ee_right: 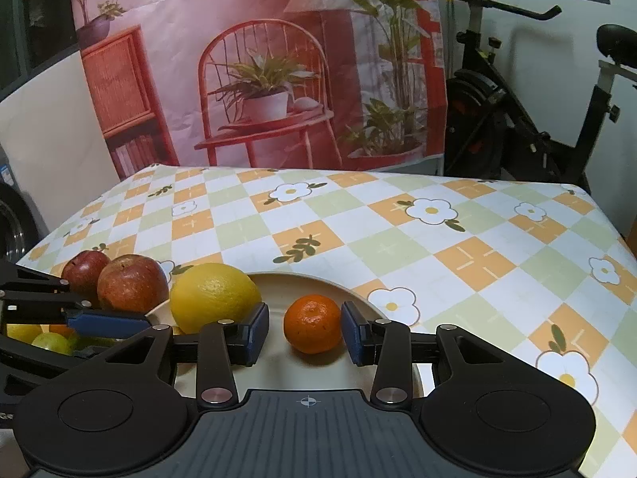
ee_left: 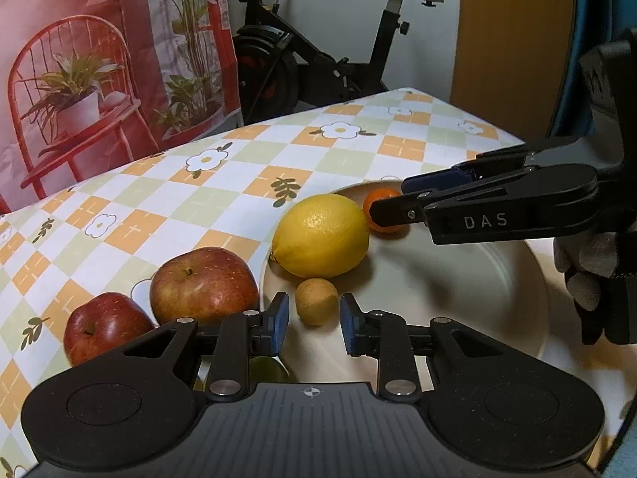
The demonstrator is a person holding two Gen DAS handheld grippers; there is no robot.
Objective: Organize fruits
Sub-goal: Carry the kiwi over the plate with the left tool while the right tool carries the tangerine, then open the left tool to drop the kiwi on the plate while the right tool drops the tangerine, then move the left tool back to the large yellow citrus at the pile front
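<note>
Two fruits were largely hidden. A green fruit (ee_left: 264, 368) showed only as a sliver under the left gripper's (ee_left: 314, 318) linkage. In the right wrist view, pale green and yellow shapes lay behind that gripper's arm, too covered to name. A gloved hand (ee_left: 593, 286) was cut off at the right edge of the left wrist view.

White letters "DAS" (ee_left: 485, 221) stood on the side of the right gripper (ee_right: 305, 332); no other writing could be read.

The left gripper's jaws stood narrowly apart, their blue pads flanking a small tan fruit (ee_left: 316, 300) that sat on the plate (ee_left: 458, 279) near its left rim. Slim gaps showed on both sides and no squeeze could be seen. The right gripper's jaws were parted slightly wider than a tangerine (ee_right: 313, 323), which rested on the plate near its far rim. It had clear space on the left; contact on the right was uncertain.

A lemon (ee_left: 320, 235) lay inside the plate's left rim, between the tan fruit and the tangerine. A large apple (ee_left: 204, 285) and a smaller red apple (ee_left: 105, 326) sat on the checked tablecloth (ee_left: 239, 183) just outside that rim.
</note>
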